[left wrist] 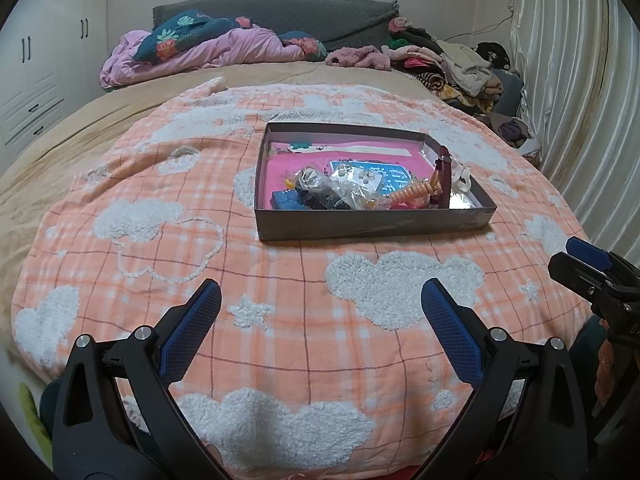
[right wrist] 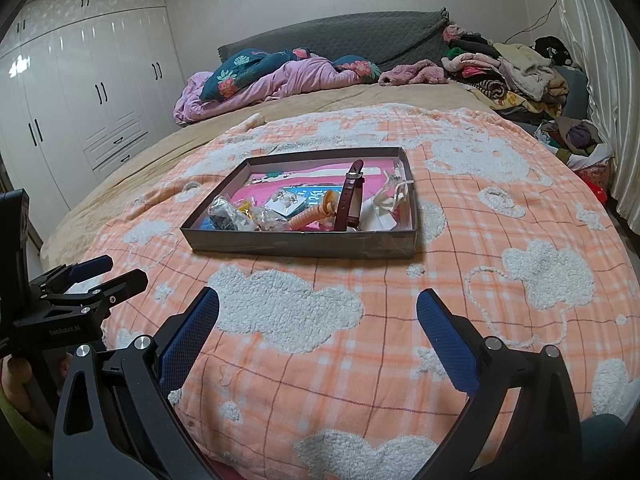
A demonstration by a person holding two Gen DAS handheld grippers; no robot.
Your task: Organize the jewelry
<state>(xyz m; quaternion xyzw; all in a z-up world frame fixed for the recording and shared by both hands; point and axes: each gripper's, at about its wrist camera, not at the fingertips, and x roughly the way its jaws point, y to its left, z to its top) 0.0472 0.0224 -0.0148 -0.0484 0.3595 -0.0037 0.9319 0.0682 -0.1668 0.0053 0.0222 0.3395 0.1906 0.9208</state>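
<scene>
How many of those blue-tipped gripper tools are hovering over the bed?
2. The left gripper hangs open over the orange cloud blanket, short of the tray; the right gripper hangs open beside it on the right.

An orange plaid blanket (left wrist: 280, 340) with white fleece clouds covers the near part of a bed with a tan sheet (left wrist: 60, 148). A pink quilt (right wrist: 280, 80) and floral pillow (right wrist: 240, 68) lie against the grey headboard (right wrist: 360, 36), with a clothes pile (right wrist: 520, 76) to their right. White wardrobes (right wrist: 80, 92) stand left; a curtain (left wrist: 580, 100) hangs right.
</scene>
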